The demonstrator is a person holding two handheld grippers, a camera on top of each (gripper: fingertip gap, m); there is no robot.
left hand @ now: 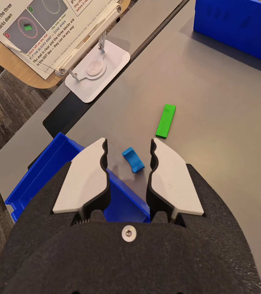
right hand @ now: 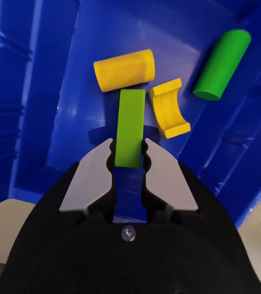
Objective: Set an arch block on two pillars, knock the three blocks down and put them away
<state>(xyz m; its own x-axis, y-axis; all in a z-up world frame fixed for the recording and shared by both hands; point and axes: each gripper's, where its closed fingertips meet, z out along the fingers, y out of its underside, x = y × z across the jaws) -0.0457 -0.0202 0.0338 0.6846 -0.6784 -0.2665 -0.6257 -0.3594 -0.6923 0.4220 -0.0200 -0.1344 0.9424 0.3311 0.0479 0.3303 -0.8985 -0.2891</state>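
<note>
Green plank (right hand: 129, 130), rigid and light by the look of it, is clamped across its narrow width in the right tool (right hand: 128, 144) over the blue bin (right hand: 31, 95); smooth faces may slip. Yellow cylinder (right hand: 124, 70), yellow arch (right hand: 168, 108) and green cylinder (right hand: 222, 65) lie below (landing room is tight). Left tool (left hand: 128, 141) hangs open, empty, above the blue arch block (left hand: 133, 159); grasp its flat sides. Second green plank (left hand: 166, 121) lies beyond on the counter (left hand: 206, 159).
</note>
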